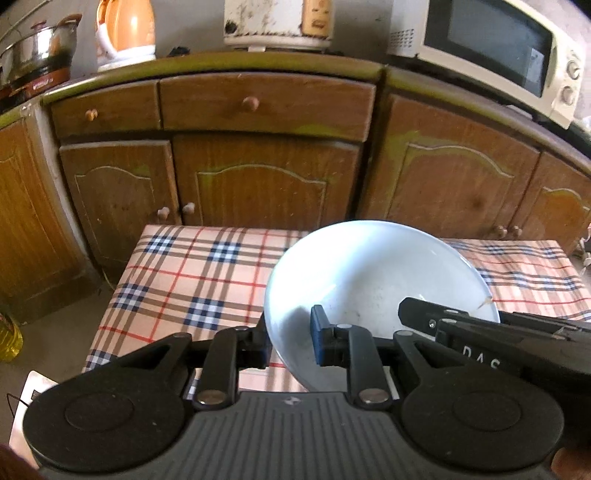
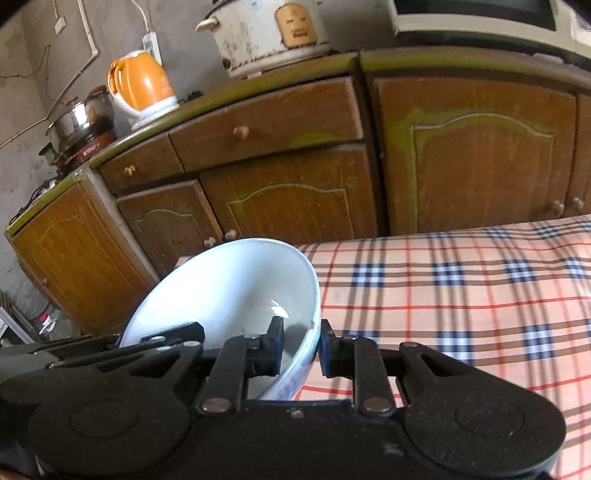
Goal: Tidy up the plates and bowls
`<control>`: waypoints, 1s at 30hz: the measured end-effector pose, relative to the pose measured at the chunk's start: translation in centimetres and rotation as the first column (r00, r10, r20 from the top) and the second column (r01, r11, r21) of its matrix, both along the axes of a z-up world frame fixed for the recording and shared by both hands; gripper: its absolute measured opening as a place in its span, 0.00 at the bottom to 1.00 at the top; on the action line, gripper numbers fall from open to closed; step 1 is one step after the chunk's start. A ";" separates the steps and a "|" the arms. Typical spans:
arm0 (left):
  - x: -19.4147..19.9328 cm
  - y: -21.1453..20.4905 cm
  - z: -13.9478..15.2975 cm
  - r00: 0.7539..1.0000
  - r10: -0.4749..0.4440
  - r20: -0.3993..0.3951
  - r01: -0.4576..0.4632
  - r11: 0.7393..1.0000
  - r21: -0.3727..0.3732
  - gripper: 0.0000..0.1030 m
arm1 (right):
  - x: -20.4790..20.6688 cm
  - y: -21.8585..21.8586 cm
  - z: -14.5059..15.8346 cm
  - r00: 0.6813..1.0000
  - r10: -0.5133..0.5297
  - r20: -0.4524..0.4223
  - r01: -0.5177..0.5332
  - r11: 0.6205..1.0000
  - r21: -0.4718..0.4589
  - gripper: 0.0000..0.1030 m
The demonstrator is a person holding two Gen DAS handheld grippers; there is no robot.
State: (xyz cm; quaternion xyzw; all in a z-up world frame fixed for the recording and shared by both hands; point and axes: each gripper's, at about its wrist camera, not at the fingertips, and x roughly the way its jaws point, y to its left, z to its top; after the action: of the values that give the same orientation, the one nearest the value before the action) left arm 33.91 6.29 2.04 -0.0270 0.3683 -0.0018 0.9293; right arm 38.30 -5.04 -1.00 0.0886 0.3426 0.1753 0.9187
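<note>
Right tool [image 1: 421, 314], lettered "D A S", beside left tool [image 1: 290, 343].

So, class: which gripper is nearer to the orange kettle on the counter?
Left. The left gripper clamps the white bowl's kettle-side rim; the right gripper clamps the opposite rim, farther from the orange kettle.
</note>
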 end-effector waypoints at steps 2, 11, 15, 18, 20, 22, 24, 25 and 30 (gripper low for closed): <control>-0.4 -0.8 0.6 1.000 -0.008 0.008 0.008 1.000 0.000 0.21 | -0.7 -0.9 0.7 1.000 -0.011 0.009 0.011 1.000 0.003 0.24; -2.7 -4.6 3.1 0.998 -0.051 0.038 0.051 0.999 0.001 0.21 | -4.0 -5.2 3.3 0.998 -0.060 0.038 0.059 0.998 0.011 0.24; -3.6 -6.2 4.0 0.996 -0.071 0.049 0.071 0.997 0.002 0.21 | -5.4 -7.2 4.3 0.995 -0.084 0.050 0.084 0.996 0.016 0.24; -4.3 -7.4 4.5 0.995 -0.084 0.060 0.084 0.996 0.004 0.21 | -6.3 -8.5 5.1 0.993 -0.098 0.061 0.097 0.995 0.018 0.24; -4.8 -8.1 4.8 0.994 -0.092 0.066 0.092 0.996 0.002 0.21 | -6.9 -9.4 5.5 0.992 -0.109 0.065 0.108 0.994 0.020 0.24; -5.2 -8.8 5.1 0.992 -0.102 0.071 0.102 0.995 0.003 0.21 | -7.5 -10.3 5.8 0.990 -0.120 0.071 0.118 0.993 0.021 0.24; -5.6 -9.5 5.3 0.991 -0.110 0.074 0.110 0.994 0.000 0.21 | -8.1 -11.2 6.1 0.989 -0.130 0.074 0.129 0.991 0.022 0.24; -5.8 -10.0 5.4 0.990 -0.117 0.076 0.117 0.993 0.002 0.21 | -8.3 -11.7 6.2 0.988 -0.136 0.076 0.135 0.991 0.022 0.24; -6.9 -11.9 6.0 0.986 -0.141 0.089 0.141 0.990 0.003 0.21 | -9.5 -13.9 6.9 0.982 -0.163 0.091 0.162 0.987 0.022 0.24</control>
State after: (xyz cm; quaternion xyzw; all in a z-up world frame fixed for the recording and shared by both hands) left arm 27.01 -5.63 8.05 -0.0022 0.3274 -0.0695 0.9423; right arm 28.76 -18.98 5.86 0.1148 0.2898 0.1061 0.9442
